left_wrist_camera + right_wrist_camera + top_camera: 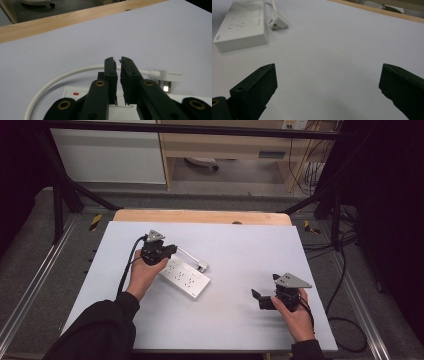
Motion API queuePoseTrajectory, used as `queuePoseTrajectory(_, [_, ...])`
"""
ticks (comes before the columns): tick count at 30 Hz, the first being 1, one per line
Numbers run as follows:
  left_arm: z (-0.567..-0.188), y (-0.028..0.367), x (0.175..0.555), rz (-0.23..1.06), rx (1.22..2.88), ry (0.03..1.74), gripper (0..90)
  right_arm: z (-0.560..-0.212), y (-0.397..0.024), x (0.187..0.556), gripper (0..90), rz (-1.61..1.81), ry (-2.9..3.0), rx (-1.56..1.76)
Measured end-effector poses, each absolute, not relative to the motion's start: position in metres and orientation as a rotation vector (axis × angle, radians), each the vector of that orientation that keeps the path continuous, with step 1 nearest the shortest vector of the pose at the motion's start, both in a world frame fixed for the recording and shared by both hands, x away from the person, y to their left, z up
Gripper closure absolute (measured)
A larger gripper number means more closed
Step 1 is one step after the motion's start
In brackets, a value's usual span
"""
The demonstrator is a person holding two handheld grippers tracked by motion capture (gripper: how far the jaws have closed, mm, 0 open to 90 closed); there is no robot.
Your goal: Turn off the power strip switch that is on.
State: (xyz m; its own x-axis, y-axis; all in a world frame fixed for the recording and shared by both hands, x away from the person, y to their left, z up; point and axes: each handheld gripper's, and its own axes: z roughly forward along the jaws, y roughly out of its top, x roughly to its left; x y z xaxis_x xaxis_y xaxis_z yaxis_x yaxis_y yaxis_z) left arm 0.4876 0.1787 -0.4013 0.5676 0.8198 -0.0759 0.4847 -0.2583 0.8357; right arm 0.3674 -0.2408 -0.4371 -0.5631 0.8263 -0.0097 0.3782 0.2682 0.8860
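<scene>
white table, power strip near left tongs

A white power strip with a red switch, its white cord and white plug, lies on a pale lavender-grey counter edged in light wood; both claws are black.

A white power strip lies flat on the table, its white cable curling round to the plug.

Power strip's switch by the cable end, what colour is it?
Red, a small rectangle on the white power strip; the left gripper view shows it best.
</scene>
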Motion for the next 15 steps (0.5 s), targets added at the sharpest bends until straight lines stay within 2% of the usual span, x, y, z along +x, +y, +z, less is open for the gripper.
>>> queuePoseTrajectory(4, [-0.4026,0.1786,0.4885,0.47,1.917,1.052,88.0,-0.4371,-0.2409,0.3675,2.2,1.247,2.067,1.084])
queuePoseTrajectory(15, [-0.4086,0.1768,0.4912,0.443,1.943,1.064,89.9,-0.4369,-0.2409,0.3674,2.2,1.246,2.069,1.082])
